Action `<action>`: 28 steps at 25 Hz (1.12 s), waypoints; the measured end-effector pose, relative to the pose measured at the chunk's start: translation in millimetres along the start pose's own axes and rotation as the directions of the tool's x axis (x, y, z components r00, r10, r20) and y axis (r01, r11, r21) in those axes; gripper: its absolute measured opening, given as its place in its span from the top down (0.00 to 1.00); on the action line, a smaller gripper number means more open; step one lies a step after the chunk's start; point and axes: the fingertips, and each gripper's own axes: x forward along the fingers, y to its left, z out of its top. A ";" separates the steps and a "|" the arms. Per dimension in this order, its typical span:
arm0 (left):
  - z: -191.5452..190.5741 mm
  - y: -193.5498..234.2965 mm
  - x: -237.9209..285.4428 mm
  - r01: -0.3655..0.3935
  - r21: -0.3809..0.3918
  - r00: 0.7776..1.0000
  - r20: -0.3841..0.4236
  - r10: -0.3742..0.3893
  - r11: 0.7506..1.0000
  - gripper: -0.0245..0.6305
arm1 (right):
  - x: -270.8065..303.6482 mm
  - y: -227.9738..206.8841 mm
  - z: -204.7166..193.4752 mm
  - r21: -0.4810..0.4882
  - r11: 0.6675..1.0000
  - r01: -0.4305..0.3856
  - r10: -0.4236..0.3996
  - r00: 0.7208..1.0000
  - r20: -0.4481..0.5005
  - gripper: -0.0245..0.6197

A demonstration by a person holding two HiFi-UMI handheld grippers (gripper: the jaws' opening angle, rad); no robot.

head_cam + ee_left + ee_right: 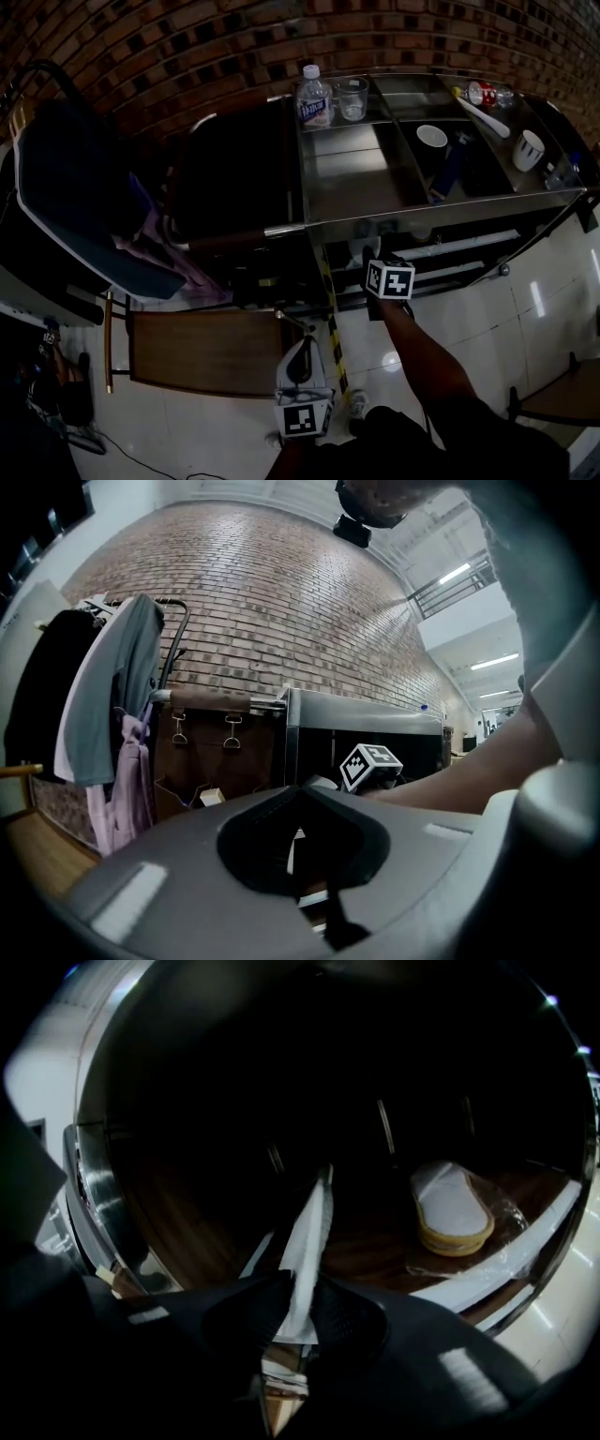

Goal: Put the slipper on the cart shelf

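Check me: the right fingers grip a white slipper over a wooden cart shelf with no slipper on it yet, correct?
Not quite: the right gripper grips a white slipper over the wooden shelf, but a second slipper already lies on it; the right gripper view shows it.

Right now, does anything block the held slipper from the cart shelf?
Nothing visible does. The right hand-held gripper holds the slipper over bare wooden shelf; a second slipper lies off to its right.

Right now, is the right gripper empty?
No, the right gripper grips a white slipper edge-on between its pads, above the cart shelf.
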 end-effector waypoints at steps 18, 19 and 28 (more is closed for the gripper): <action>-1.7 -6.5 -6.0 0.002 0.007 1.000 0.002 -0.002 1.000 0.94 | 5.3 -19.4 -1.7 -0.221 0.962 0.159 -0.159 0.987 0.020 0.70; -1.2 -7.8 -6.0 0.005 0.008 1.000 0.003 -0.005 1.000 0.94 | 4.9 -19.8 0.3 -0.240 0.956 0.167 -0.166 0.986 0.025 0.69; 0.8 -9.7 -11.9 0.011 0.005 1.000 0.009 -0.011 1.000 0.94 | 7.0 -34.6 -5.0 -0.344 0.899 0.271 -0.269 0.962 0.055 0.57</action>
